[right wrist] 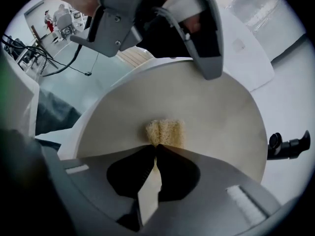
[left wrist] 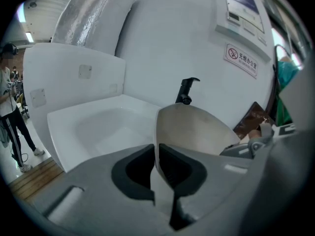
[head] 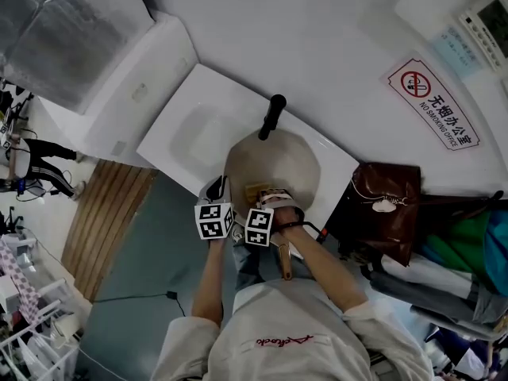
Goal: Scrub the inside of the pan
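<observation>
Pan (head: 278, 161) tilted over the white sink (head: 186, 133), black handle (head: 272, 116) pointing away. Rim pinched between the nearly closed jaws of the left tool (left wrist: 156, 166). Yellow sponge (right wrist: 165, 132) clamped tight in the right tool (right wrist: 155, 154), pressed against the pan's inside.

Beige pan (head: 274, 165), yellow sponge (right wrist: 165, 132) inside

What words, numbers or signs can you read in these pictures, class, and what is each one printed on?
"无烟办公室" and "NO SMOKING OFFICE", beside a no-smoking symbol: the sign on the wall.
Red script on the person's shirt: too stylised and small to read.
Blue label on the wall panel: too small to read.
Marker cubes: square patterns only, no words.
</observation>
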`<state>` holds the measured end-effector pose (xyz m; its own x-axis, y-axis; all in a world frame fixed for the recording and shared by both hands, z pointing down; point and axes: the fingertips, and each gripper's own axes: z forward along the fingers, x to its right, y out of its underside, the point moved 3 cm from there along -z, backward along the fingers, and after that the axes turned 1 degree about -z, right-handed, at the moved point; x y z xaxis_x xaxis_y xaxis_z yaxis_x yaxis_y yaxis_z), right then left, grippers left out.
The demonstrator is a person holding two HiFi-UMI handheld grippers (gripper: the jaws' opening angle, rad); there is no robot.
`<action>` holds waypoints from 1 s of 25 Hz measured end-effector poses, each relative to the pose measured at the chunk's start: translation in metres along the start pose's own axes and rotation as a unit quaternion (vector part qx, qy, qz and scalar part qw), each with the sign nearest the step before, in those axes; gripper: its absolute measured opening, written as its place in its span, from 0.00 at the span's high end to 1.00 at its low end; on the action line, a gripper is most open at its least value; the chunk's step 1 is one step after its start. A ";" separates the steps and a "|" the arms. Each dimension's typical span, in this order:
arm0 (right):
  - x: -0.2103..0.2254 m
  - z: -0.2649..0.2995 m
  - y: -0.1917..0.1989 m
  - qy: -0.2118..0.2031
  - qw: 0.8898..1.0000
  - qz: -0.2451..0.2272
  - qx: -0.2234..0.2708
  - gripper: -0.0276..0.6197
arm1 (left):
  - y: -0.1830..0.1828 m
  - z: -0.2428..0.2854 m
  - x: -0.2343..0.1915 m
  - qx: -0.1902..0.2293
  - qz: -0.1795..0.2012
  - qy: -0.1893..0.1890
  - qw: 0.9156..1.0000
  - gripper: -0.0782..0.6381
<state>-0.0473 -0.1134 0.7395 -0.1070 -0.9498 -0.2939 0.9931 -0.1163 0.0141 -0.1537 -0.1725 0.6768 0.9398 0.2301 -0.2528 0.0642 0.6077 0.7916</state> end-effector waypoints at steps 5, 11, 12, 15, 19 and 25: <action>-0.008 0.007 -0.006 -0.007 1.000 -0.002 -0.004 0.92 | 0.000 0.000 -0.001 0.001 -0.001 0.000 1.000 0.85; -0.009 0.010 0.004 -0.015 1.000 -0.007 -0.019 0.92 | 0.000 0.001 0.000 0.001 0.000 0.000 1.000 0.85; -0.010 0.010 0.007 -0.017 1.000 -0.008 -0.022 0.92 | 0.000 0.000 0.000 0.000 0.000 0.000 1.000 0.85; -0.011 0.011 0.016 -0.021 0.999 -0.010 -0.029 0.92 | 0.000 0.000 -0.001 0.000 0.000 -0.001 1.000 0.85; -0.013 0.012 0.032 -0.023 0.999 -0.009 -0.041 0.92 | 0.000 0.001 -0.001 0.001 0.000 -0.003 1.000 0.85; -0.012 0.012 0.062 -0.022 0.998 -0.001 -0.063 0.92 | 0.000 0.000 -0.001 0.000 0.002 -0.003 1.000 0.85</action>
<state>0.0151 -0.1125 0.7558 -0.1084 -0.9619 -0.2512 0.9907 -0.0837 -0.1070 -0.1545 -0.1728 0.6773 0.9421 0.2273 -0.2463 0.0607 0.6070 0.7924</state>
